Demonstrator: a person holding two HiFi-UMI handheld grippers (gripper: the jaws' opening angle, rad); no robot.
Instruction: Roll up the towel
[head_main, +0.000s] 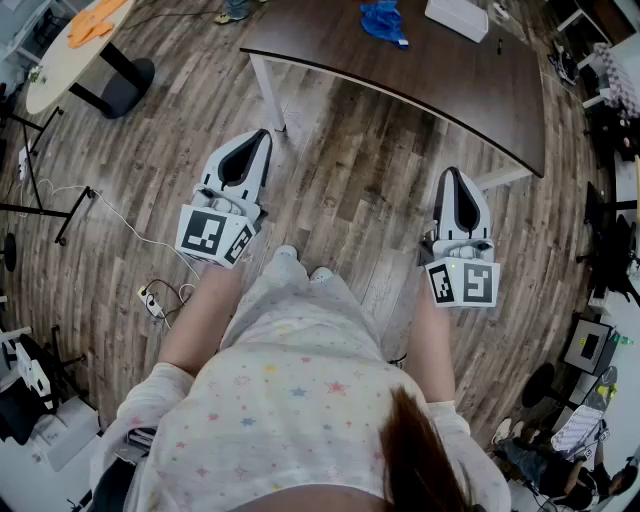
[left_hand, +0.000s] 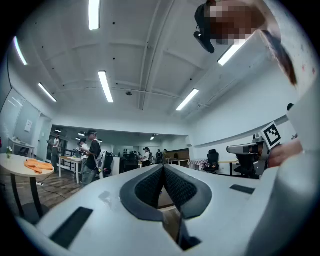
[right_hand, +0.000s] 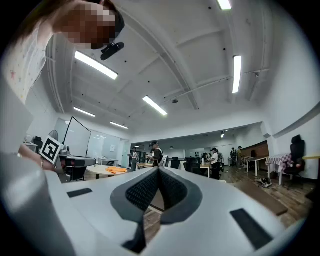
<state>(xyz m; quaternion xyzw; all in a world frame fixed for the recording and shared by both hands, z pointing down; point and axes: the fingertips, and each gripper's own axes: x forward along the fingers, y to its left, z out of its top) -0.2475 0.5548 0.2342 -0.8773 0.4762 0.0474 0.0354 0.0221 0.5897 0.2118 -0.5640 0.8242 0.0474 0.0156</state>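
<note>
Well beyond the left tool (head_main: 262, 136) and right tool (head_main: 447, 173), both clenched empty, lies the blue towel (head_main: 383, 20).

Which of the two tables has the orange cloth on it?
The round pale table at the far left, with the orange cloth on top. The long dark table ahead carries a blue cloth and a white box instead.

The blue cloth (head_main: 384, 20) on the dark table (head_main: 470, 80) is cut by the top edge.
</note>
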